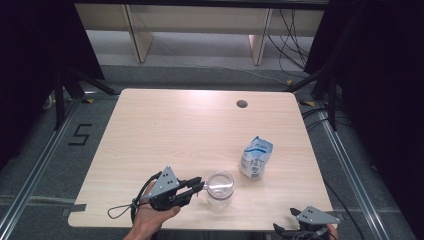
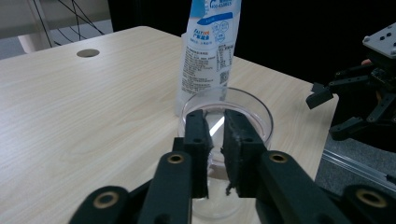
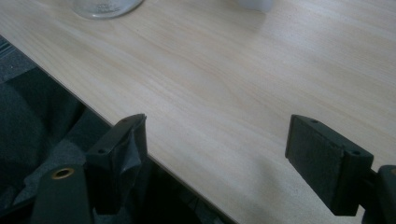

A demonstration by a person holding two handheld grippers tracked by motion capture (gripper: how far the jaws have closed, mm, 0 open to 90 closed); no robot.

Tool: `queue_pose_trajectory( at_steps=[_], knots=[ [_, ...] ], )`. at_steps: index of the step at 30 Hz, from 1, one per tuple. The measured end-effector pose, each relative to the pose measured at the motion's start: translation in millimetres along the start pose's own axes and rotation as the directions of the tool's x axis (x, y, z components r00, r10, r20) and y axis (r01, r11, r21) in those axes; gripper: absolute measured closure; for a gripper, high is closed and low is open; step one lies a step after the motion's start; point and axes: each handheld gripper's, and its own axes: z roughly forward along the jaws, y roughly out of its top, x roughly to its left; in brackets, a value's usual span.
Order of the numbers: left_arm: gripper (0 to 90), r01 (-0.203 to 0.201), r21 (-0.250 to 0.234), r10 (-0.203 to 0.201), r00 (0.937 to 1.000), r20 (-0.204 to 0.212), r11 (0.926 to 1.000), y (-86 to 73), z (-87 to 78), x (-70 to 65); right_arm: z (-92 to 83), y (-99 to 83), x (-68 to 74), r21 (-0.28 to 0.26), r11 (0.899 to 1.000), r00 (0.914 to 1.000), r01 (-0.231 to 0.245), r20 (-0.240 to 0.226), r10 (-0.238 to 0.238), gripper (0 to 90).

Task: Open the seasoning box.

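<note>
A clear round cup stands upright near the table's front edge. My left gripper comes in from its left and is shut on its rim. In the left gripper view the two black jaws pinch the cup's near wall, one inside and one outside. A white and blue printed pouch stands just behind and to the right of the cup. My right gripper hangs at the table's front right corner, open, with bare wood between its jaws. The left gripper view also catches it at its right.
The wooden table has a round cable hole at the far right. Its front edge runs just under my right gripper, with dark floor below. Grey carpet, metal rails and desk legs lie beyond the table.
</note>
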Motion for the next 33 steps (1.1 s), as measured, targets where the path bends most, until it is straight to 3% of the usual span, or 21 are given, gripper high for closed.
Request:
queue_pose_trajectory(
  at_steps=[1, 4, 5, 6, 9, 10, 11, 14, 16, 18, 22, 25, 28, 29, 30, 31, 32, 33],
  knots=[
    [81.5, -0.019, 0.0, 0.019, 0.9998, 0.001, 0.9998, 1.1, 0.4, 1.0, -0.2, 0.0, 0.5, 0.007, 1.0, 0.9999, -0.012, -0.007, 0.012, 21.7],
    [84.4, -0.027, 0.0, 0.027, 0.9996, -0.007, 0.9996, 0.0, 4.4, 2.2, -0.5, 0.3, 1.2, 0.008, 1.0, 0.9999, -0.013, -0.001, 0.013, 21.7],
    [85.6, -0.022, 0.006, 0.022, 0.9996, -0.018, 0.9997, -0.3, 5.0, 2.1, -0.7, 0.7, 1.1, 0.003, 1.0, 0.9999, 0.007, 0.011, -0.007, 21.8],
    [87.1, -0.017, 0.01, 0.017, 0.9996, -0.021, 0.9998, -1.8, 8.0, 3.4, -1.5, 0.7, 4.1, 0.015, 1.0, 0.9999, -0.016, 0.005, 0.016, 21.8],
    [88.3, -0.027, 0.016, 0.027, 0.9993, -0.025, 0.9995, -3.1, 11.1, 5.0, -1.6, 0.8, 3.2, 0.006, 1.0, 0.9999, -0.007, 0.008, 0.007, 21.8],
    [88.6, -0.023, 0.028, 0.024, 0.9991, -0.034, 0.9993, -3.5, 11.2, 4.8, -1.0, 1.0, 1.5, -0.002, 1.0, 0.9999, 0.013, 0.009, -0.013, 21.8],
    [88.8, -0.026, 0.029, 0.027, 0.9992, -0.03, 0.9992, -4.4, 12.4, 5.9, -1.1, 0.9, 3.3, 0.002, 1.0, 1.0, -0.006, 0.007, 0.006, 21.8],
    [89.2, -0.021, 0.032, 0.023, 0.9992, -0.034, 0.9993, -6.8, 14.4, 5.9, 0.6, 1.4, 1.8, -0.003, 1.0, 0.9997, 0.025, 0.0, -0.025, 21.8],
    [89.3, -0.027, 0.039, 0.028, 0.9991, -0.032, 0.9989, -9.5, 16.2, 6.8, 0.9, 1.6, 2.3, 0.004, 1.0, 0.9998, 0.014, -0.015, -0.014, 21.8],
    [89.4, -0.014, 0.041, 0.016, 0.9992, -0.036, 0.9991, -10.5, 16.4, 6.7, 1.0, 1.6, 2.1, 0.004, 1.0, 0.9998, 0.015, -0.014, -0.015, 21.8],
    [89.4, -0.03, 0.043, 0.032, 0.9989, -0.036, 0.9986, -10.7, 16.1, 7.1, -0.2, 1.7, 1.5, 0.001, 1.0, 0.9996, 0.026, 0.005, -0.026, 21.8],
    [89.4, -0.031, 0.033, 0.032, 0.9989, -0.036, 0.999, -11.8, 16.6, 6.5, -1.2, 1.9, 4.9, 0.014, 1.0, 0.9999, -0.011, 0.005, 0.011, 21.9],
    [89.3, -0.031, 0.032, 0.032, 0.9989, -0.034, 0.999, -12.0, 16.7, 6.7, -0.8, 2.8, 3.8, 0.001, 1.0, 1.0, 0.001, -0.009, 0.0, 22.5],
    [89.3, -0.028, 0.023, 0.029, 0.9991, -0.031, 0.9993, -12.5, 17.3, 7.0, -1.1, 4.4, 3.4, -0.034, 0.999, 0.9994, 0.032, -0.008, -0.032, 27.1],
    [89.3, -0.031, 0.027, 0.032, 0.9991, -0.029, 0.9991, -12.4, 16.8, 7.3, -1.1, 4.4, 3.4, -0.034, 0.999, 0.9994, 0.032, -0.008, -0.032, 27.1],
    [89.3, -0.024, 0.025, 0.024, 0.9992, -0.031, 0.9994, -12.7, 17.0, 7.0, -1.9, 6.0, 8.9, -0.057, 0.998, 0.9986, 0.024, -0.045, -0.027, 33.0],
    [89.3, -0.026, 0.025, 0.027, 0.9992, -0.03, 0.9993, -12.7, 17.0, 6.9, -1.9, 6.0, 8.9, -0.057, 0.998, 0.9986, 0.024, -0.045, -0.027, 33.0],
    [89.3, -0.033, 0.025, 0.034, 0.999, -0.029, 0.9991, -12.7, 16.9, 7.2, -1.0, 7.6, 8.0, -0.079, 0.995, 0.9974, 0.059, -0.038, -0.062, 33.0]
  ],
)
